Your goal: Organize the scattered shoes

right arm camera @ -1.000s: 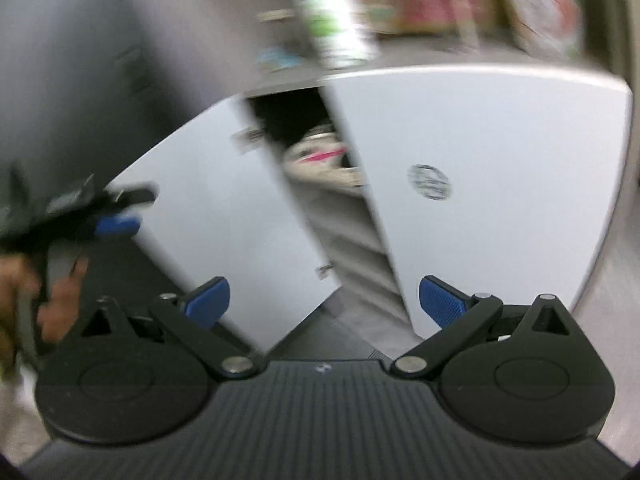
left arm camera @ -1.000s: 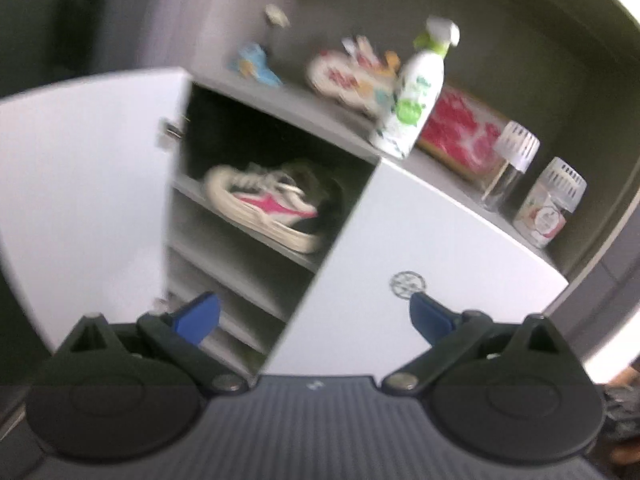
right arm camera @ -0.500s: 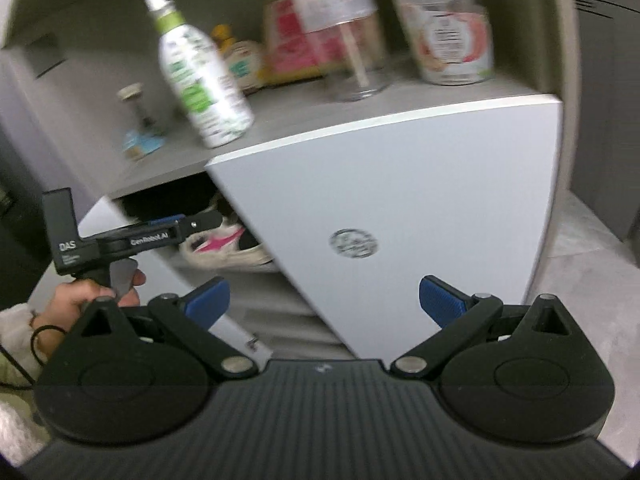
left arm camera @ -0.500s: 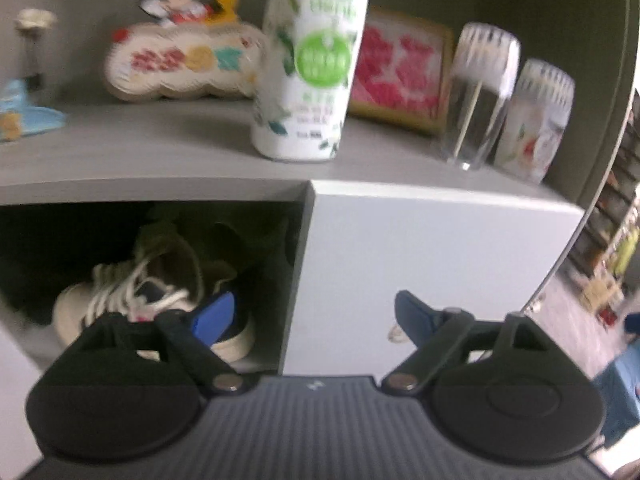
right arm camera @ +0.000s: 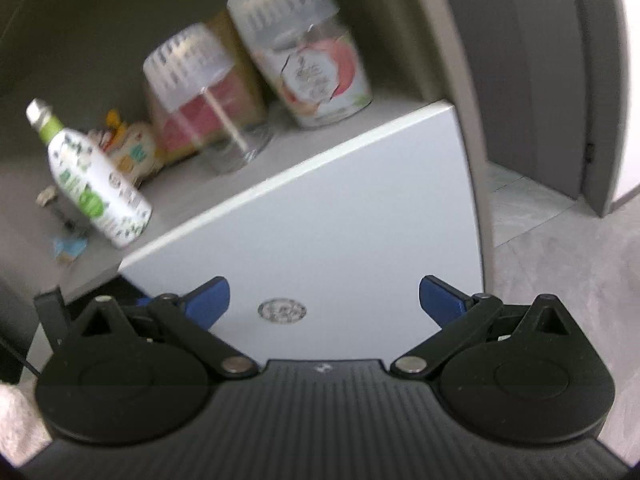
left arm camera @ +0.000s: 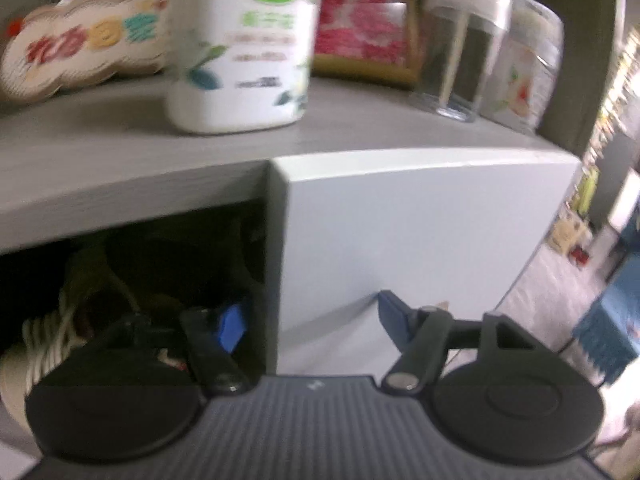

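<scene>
One sneaker (left arm camera: 44, 336) sits in the shoe cabinet (left arm camera: 400, 240); my left claw (left arm camera: 308, 320) is closing around the door's edge, right claw (right arm camera: 322, 296) released.

White bottle (left arm camera: 240, 48) bore green leaf print; cabinet door (right arm camera: 320, 240) pale white; shelf (left arm camera: 120, 152) grey; tongs' pads (right arm camera: 440, 300) blue; framed picture (left arm camera: 364, 36) red-flowered.
</scene>
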`<state>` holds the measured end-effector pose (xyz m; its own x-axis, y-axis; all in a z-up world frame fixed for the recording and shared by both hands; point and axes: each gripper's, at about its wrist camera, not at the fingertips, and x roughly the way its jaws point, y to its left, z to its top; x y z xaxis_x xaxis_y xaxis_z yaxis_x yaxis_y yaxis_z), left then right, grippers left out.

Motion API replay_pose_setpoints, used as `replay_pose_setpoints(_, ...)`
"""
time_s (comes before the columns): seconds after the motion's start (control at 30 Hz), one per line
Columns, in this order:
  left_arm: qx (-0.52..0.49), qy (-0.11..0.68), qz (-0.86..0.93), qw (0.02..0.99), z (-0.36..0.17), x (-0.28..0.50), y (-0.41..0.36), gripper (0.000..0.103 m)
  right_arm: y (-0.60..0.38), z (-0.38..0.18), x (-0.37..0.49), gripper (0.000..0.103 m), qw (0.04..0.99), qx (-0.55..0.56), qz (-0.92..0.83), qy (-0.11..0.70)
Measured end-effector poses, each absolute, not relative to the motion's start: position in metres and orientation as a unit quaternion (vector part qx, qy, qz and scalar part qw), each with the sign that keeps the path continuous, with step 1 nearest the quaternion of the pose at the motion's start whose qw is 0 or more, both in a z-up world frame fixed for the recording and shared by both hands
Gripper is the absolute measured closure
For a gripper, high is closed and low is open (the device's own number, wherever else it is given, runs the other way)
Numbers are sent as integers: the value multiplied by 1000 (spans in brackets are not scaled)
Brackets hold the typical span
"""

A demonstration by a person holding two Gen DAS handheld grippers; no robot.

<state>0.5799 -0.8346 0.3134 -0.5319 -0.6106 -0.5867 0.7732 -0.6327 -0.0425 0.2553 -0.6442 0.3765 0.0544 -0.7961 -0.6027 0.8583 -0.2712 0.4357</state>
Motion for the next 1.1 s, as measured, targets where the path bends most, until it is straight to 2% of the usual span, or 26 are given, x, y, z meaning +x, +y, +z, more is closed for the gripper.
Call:
replay_pose_setpoints(0.17,267,144,-893,331,306,587,-844,40,-612,379,276,0,523,403,-751,-5)
replay_pose_setpoints(0.27,274,124,-906,298,302,590,-848,43,-578,384,296,0,442,402,-801,-47)
replay_pose_setpoints(0.37,278,114,-916,267,297,592,-856,45,-533,392,335,0,360,399,-839,-87)
replay_pose_setpoints(0.57,280,64,-927,241,293,590,-860,46,-434,397,449,0,221,387,-889,-107)
replay_pose_setpoints(0.73,284,27,-934,216,294,597,-851,47,-346,400,536,0,67,359,-911,-193)
replay_pose_setpoints(0.87,289,-4,-939,189,297,611,-836,48,-297,387,573,0,20,372,-881,-290)
replay_pose_setpoints(1.1,294,22,-939,179,301,620,-791,48,-243,374,617,0,-32,372,-873,-315)
